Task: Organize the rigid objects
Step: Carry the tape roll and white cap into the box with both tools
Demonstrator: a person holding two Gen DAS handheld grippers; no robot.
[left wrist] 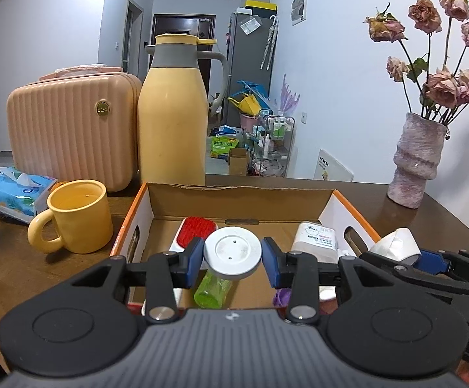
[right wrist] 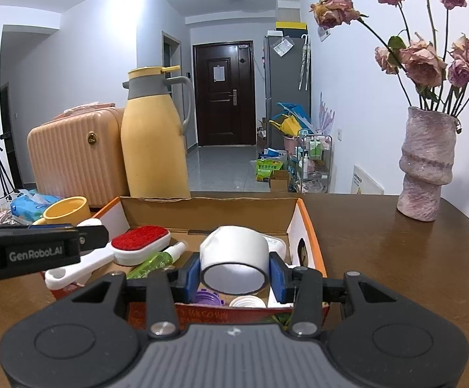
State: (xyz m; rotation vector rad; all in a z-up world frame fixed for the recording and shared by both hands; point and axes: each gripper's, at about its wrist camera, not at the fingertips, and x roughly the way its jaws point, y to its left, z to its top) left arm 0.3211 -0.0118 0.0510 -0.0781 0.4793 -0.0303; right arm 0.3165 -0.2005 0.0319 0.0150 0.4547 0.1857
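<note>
Both tools loaded, both over the cardboard box point(left wrist: 156, 207) on the brown table point(right wrist: 396, 258).

Left gripper point(left wrist: 233, 255): clamped on a round white disc point(left wrist: 233, 252), pads on its rim at either side, flat face toward the camera. It hangs above the box interior, over a green bottle point(left wrist: 210, 291); the red brush point(left wrist: 200, 226) lies just behind.

Right gripper point(right wrist: 234, 273): clamped on a roll of white tape point(right wrist: 234, 258), pads on its two flat sides, hollow core facing me. It sits above the near right part of the box, over a purple ring point(right wrist: 206, 297) and a white cap point(right wrist: 247, 301).

Judgement: step in hand is placing these two pieces into the box.

Notes for doing it well:
- The two tools are close together; keep them apart as I lower.
- Pick bare cardboard, not the bottle. The disc would rock on it.
- Lower until the piece rests, then release.
- Tape could roll on its curved side; set it on a flat end if I can.
- Yellow mug point(left wrist: 79, 216) stands just left of the box wall; avoid it.
</note>
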